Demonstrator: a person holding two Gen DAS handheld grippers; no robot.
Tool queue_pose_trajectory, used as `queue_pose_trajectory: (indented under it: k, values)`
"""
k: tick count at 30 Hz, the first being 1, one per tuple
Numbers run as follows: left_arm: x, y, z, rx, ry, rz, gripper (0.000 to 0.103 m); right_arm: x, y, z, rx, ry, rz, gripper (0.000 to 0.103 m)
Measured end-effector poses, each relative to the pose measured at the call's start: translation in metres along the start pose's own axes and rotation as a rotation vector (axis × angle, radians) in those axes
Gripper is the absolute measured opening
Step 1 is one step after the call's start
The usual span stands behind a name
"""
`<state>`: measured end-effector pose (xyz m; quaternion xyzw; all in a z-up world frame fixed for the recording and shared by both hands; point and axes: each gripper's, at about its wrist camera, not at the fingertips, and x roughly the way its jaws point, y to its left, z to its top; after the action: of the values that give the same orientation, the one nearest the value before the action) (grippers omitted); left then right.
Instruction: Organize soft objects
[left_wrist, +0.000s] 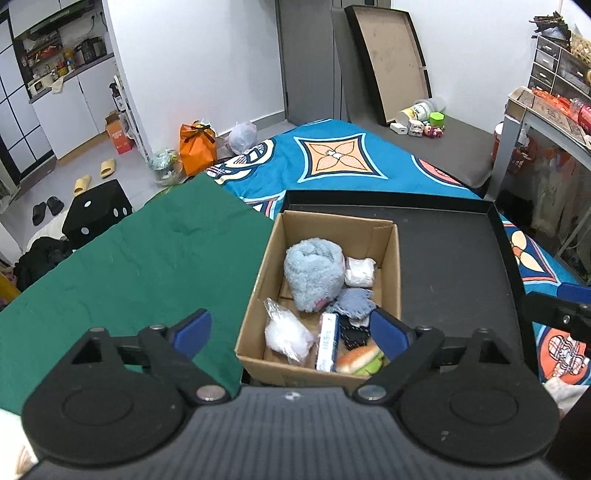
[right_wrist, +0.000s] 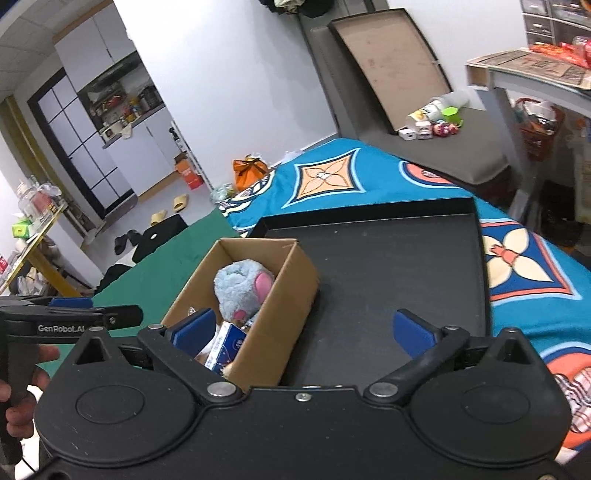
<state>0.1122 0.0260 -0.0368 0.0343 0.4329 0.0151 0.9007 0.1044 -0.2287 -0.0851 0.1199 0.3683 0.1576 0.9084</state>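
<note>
Apparently at the outset of sorting: nothing lifted yet, every soft item lying inside the cardboard box, itself set at the left end of the black tray, with the green cloth just beside the box's left wall. Left gripper spread wide and empty, hovering over the box's near half, one blue pad outside the left wall, the other above the burger toy in the near right corner. Right gripper likewise parted and holding nothing, straddling the box's right wall, mostly over bare tray. Blue plush bulking at the box's centre-back, clear plastic bag near-left, tissue pack upright beside it. Next move probably: descend, centre on one item, close gently. Plush the easiest target; bag likely slippery.
</note>
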Motion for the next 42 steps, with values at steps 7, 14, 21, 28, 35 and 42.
queue_pose_trajectory:
  k: [7,14,21,28,35,42]
  values:
    - [-0.022,-0.007,-0.004,-0.024,-0.015,-0.019,0.099,-0.023,-0.004,-0.001,0.017,-0.010,-0.031,0.103]
    - [-0.042,-0.014,-0.010,-0.023,-0.038,-0.030,0.100,-0.043,-0.004,-0.002,0.052,-0.029,-0.057,0.103]
    - [-0.063,-0.018,-0.015,-0.014,-0.067,-0.033,0.103,-0.063,-0.004,-0.003,0.059,-0.063,-0.095,0.103]
    - [-0.083,-0.018,-0.022,-0.022,-0.097,-0.050,0.103,-0.083,-0.001,-0.006,0.054,-0.083,-0.118,0.103]
    - [-0.104,-0.021,-0.030,-0.019,-0.129,-0.052,0.103,-0.103,0.005,-0.008,0.045,-0.101,-0.116,0.103]
    - [-0.120,-0.021,-0.035,-0.026,-0.148,-0.050,0.103,-0.116,0.010,-0.009,0.043,-0.108,-0.133,0.103]
